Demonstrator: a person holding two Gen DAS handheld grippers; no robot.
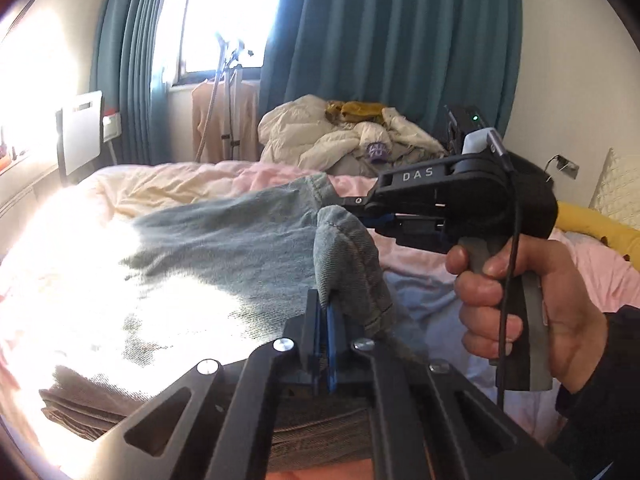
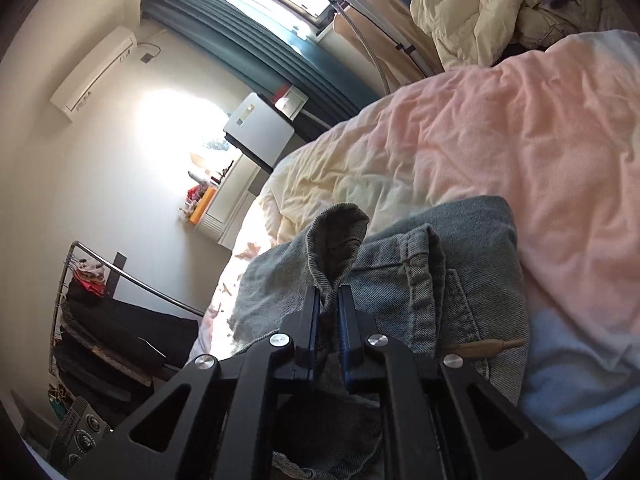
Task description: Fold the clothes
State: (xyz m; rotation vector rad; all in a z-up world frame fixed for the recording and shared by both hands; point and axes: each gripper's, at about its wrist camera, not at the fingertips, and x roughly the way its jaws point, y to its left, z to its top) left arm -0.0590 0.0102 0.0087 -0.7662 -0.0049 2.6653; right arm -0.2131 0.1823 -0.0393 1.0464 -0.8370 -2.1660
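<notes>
Grey-blue jeans [image 1: 240, 248] lie across the pink and cream bed cover [image 1: 188, 184], with their near part lifted. My left gripper [image 1: 326, 312] is shut on a hemmed fold of the jeans, which stands up between its blue-padded fingers. My right gripper, held by a hand, shows in the left wrist view [image 1: 360, 208] just right of the fabric's far edge. In the right wrist view my right gripper [image 2: 329, 300] is shut on a bunched edge of the jeans [image 2: 460, 272], which stands up above the fingers.
A pile of cream duvets and clothes [image 1: 344, 136] sits at the bed's far end. Teal curtains [image 1: 380, 40] and a bright window are behind. A clothes rail [image 2: 104, 312] with dark garments stands left of the bed. A yellow pillow [image 1: 592, 228] lies at right.
</notes>
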